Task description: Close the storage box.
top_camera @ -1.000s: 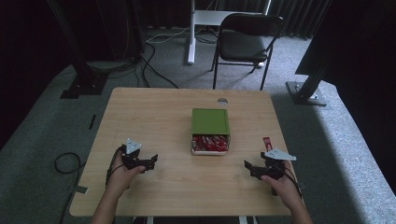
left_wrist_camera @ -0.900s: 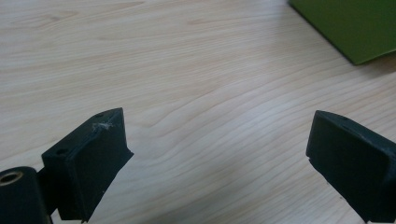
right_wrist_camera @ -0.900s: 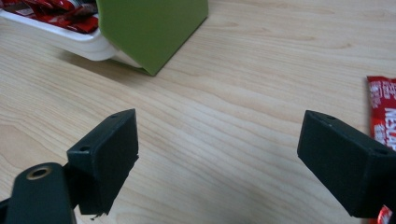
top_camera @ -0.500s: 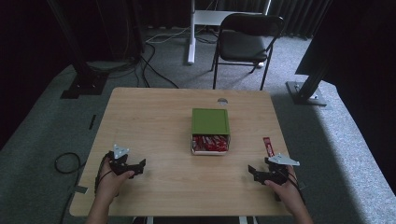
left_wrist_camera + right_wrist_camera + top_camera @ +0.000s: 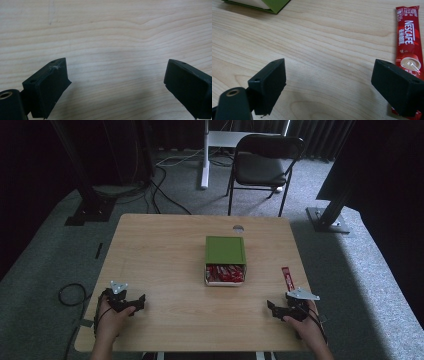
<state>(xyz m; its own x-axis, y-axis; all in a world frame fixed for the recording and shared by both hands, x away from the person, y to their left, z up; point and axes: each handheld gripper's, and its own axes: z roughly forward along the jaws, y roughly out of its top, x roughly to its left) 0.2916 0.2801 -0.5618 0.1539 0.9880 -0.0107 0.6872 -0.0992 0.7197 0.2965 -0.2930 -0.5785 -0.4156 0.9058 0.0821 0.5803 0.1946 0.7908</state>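
Note:
A green box (image 5: 225,250) sits at the middle of the wooden table (image 5: 165,255), its drawer pulled out toward me and holding several red sachets (image 5: 225,273). One red Nescafe sachet (image 5: 287,279) lies loose on the table to the right; in the right gripper view this sachet (image 5: 407,37) runs up from behind the right jaw. My right gripper (image 5: 274,309) rests open near the front right edge, just below the sachet, nothing between its jaws. My left gripper (image 5: 140,301) stands open near the front left edge over bare wood (image 5: 115,50).
A black chair (image 5: 265,162) and a white table leg (image 5: 205,155) stand beyond the table's far edge. Black stands (image 5: 87,195) and cables (image 5: 70,292) lie on the grey carpet at the left. A small round hole (image 5: 238,227) marks the tabletop behind the box.
Both hands have drawn back toward the front edge of the table, the left one also outward to the left. The box and the loose sachet have not moved.

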